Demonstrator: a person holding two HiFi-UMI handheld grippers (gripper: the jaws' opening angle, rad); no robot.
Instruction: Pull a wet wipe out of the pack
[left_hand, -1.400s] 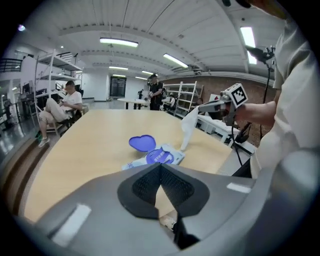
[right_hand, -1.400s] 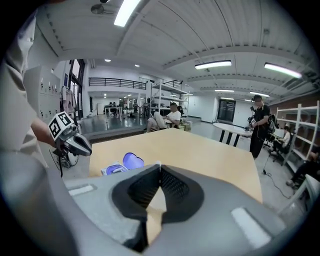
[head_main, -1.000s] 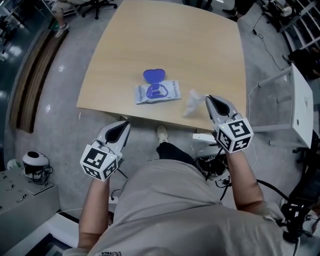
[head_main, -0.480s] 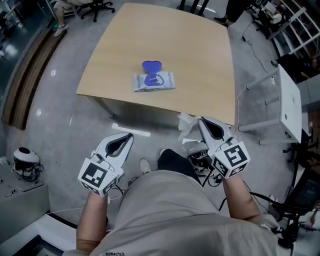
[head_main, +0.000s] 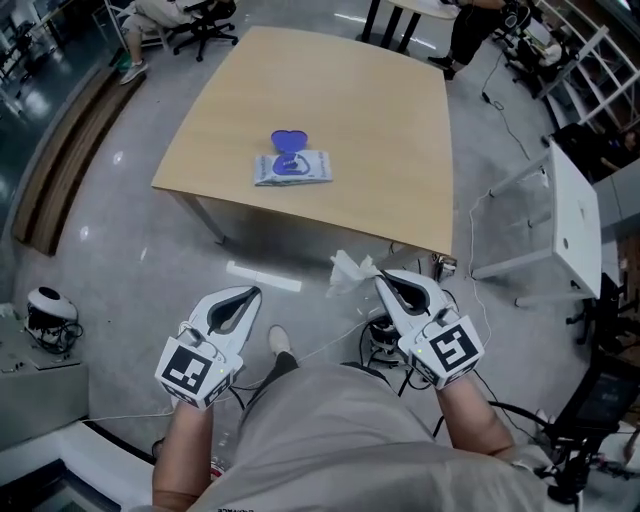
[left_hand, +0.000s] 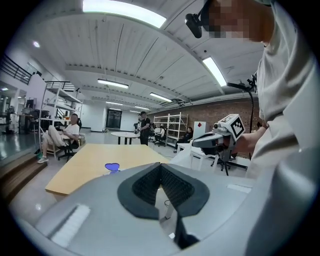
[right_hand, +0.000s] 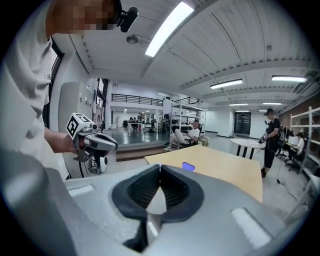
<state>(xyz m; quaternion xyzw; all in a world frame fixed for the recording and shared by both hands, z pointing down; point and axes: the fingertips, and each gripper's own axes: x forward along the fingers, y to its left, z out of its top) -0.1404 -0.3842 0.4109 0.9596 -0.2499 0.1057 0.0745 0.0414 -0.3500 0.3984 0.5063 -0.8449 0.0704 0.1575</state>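
The wet wipe pack (head_main: 293, 169) lies on the wooden table (head_main: 380, 150) with its blue heart-shaped lid (head_main: 287, 141) flipped open. My right gripper (head_main: 378, 281) is well back from the table's near edge, over the floor, shut on a crumpled white wipe (head_main: 350, 270) that sticks out past its tips. In the right gripper view a white sliver of the wipe (right_hand: 158, 200) shows between the closed jaws, with the blue lid (right_hand: 188, 166) far off. My left gripper (head_main: 255, 292) is shut and holds nothing; its view shows the lid (left_hand: 112, 167) and the right gripper (left_hand: 220, 138).
A white side table (head_main: 572, 215) stands to the right of the wooden table. Cables and a small device (head_main: 385, 330) lie on the grey floor below the right gripper. A round white device (head_main: 48, 308) sits at the left. People sit and stand at the far end.
The view has pulled back from the table. Both grippers now hang over the floor, farther from the pack, and the right one still carries the wipe.
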